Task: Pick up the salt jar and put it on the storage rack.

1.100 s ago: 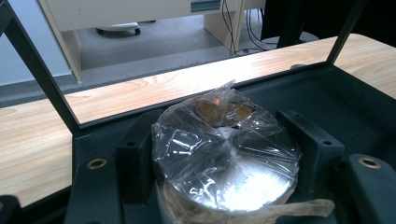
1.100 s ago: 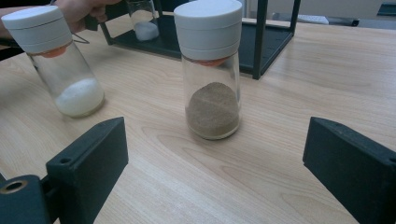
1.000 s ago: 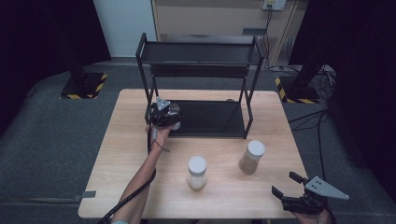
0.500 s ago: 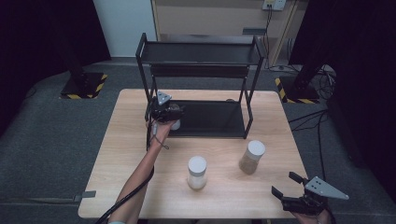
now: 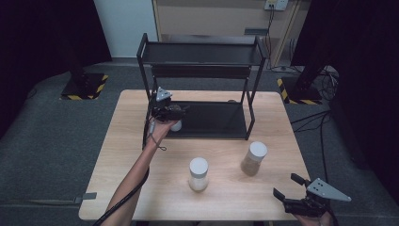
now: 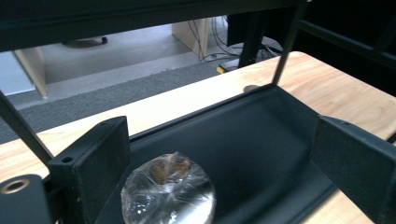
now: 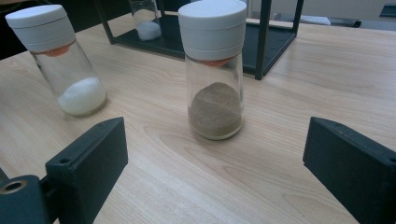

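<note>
A black two-tier rack (image 5: 202, 54) stands at the back of the wooden table (image 5: 127, 141). On its lower tray (image 6: 261, 140) sits a small clear jar (image 6: 168, 196), white at the bottom (image 5: 176, 125). My left gripper (image 5: 175, 113) hovers just above it, open. Its jaws have just been opening, and the jar lies below and between them (image 6: 219, 140), untouched. A white-lidded jar of brown powder (image 7: 215, 70) and one of white powder (image 7: 60, 65) stand on the table. My right gripper (image 7: 215, 154) is open in front of the brown jar, apart from it.
The rack's upright posts (image 7: 264, 32) rise behind the brown jar (image 5: 254, 158). The white-powder jar (image 5: 198, 173) stands mid-table. My right gripper (image 5: 286, 185) sits at the table's front right corner. Dark floor surrounds the table, with cables at the back right.
The left gripper has let go of the jar on the lower tray, opened and lifted above it. The right gripper and the two table jars have not moved.
</note>
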The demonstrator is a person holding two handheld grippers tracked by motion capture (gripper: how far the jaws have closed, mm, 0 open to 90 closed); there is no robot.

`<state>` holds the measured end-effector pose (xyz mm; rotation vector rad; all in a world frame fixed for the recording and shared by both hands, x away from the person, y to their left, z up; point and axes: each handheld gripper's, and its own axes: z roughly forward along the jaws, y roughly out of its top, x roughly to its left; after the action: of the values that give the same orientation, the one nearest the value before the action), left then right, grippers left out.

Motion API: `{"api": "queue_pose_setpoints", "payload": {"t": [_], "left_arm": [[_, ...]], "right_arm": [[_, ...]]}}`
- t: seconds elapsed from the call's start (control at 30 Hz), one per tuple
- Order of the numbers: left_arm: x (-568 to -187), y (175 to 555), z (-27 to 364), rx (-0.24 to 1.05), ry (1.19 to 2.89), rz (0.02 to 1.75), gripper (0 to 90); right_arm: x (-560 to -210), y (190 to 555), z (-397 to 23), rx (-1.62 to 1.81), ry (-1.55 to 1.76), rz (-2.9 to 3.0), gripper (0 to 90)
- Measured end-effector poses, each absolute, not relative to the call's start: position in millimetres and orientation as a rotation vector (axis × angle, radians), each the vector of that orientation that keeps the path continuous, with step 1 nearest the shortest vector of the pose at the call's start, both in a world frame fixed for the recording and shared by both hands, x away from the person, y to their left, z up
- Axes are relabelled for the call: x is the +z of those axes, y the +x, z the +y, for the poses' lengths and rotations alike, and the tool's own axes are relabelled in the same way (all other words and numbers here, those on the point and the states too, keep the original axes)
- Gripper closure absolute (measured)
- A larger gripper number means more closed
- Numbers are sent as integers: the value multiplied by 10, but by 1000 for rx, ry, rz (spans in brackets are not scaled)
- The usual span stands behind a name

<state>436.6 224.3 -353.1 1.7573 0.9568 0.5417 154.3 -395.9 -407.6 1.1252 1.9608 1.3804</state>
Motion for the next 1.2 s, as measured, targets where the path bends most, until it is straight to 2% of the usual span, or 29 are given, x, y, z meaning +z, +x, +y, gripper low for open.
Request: {"api": "queue_pose_setpoints", "payload": {"t": [0.77, 1.2], "left_arm": [[-3206, 3725, 2609, 508, 1739, 737, 46], [-3211, 3353, 2807, 488, 1750, 665, 44]], "right_arm": [[-4074, 1543, -3948, 1375, 1123, 1962, 66], [-4066, 1547, -3931, 1365, 1127, 1965, 66]]}}
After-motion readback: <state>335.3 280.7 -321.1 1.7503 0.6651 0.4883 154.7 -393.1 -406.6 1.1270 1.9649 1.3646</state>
